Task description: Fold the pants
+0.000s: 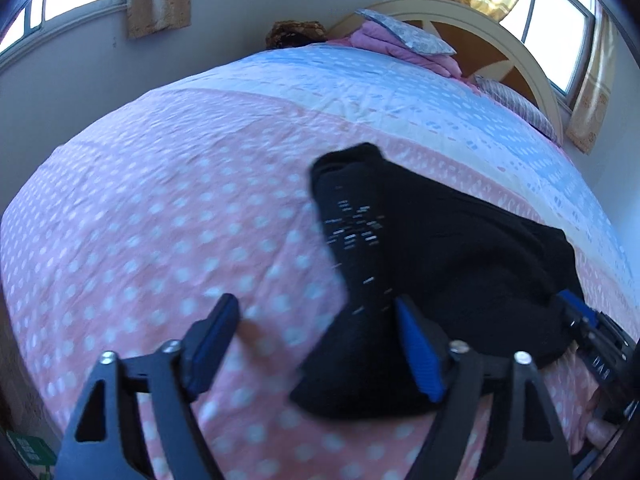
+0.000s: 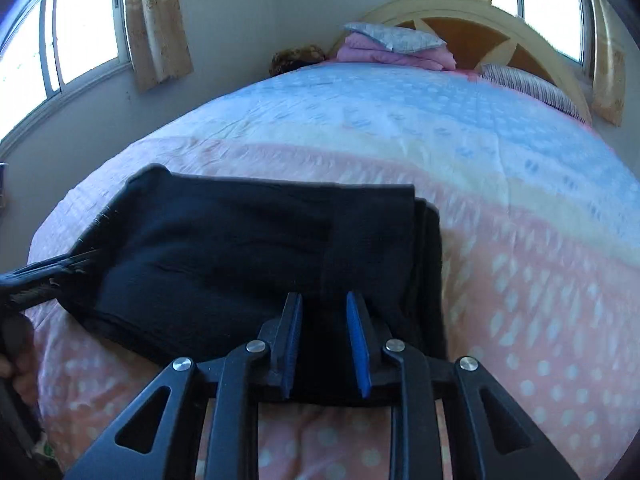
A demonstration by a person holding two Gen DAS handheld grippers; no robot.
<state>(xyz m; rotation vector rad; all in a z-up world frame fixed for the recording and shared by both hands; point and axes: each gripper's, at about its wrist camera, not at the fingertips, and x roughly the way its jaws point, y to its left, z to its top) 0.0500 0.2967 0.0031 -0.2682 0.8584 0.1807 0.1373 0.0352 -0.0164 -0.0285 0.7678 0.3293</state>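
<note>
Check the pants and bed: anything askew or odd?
Nothing damaged or spilled. The black pants lie folded on the bedspread, edges slightly uneven at one end. Both the left gripper and right gripper are open.

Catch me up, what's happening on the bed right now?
A person is folding black pants on a bed with a pink and blue dotted cover, a pair of tongs in each hand. The pants lie in a compact folded stack. The left tongs are wide open at the stack's edge, with nothing clamped. The right tongs are partly open over the near edge of the stack; whether they pinch any cloth is unclear. Pillows sit by the headboard.
</note>
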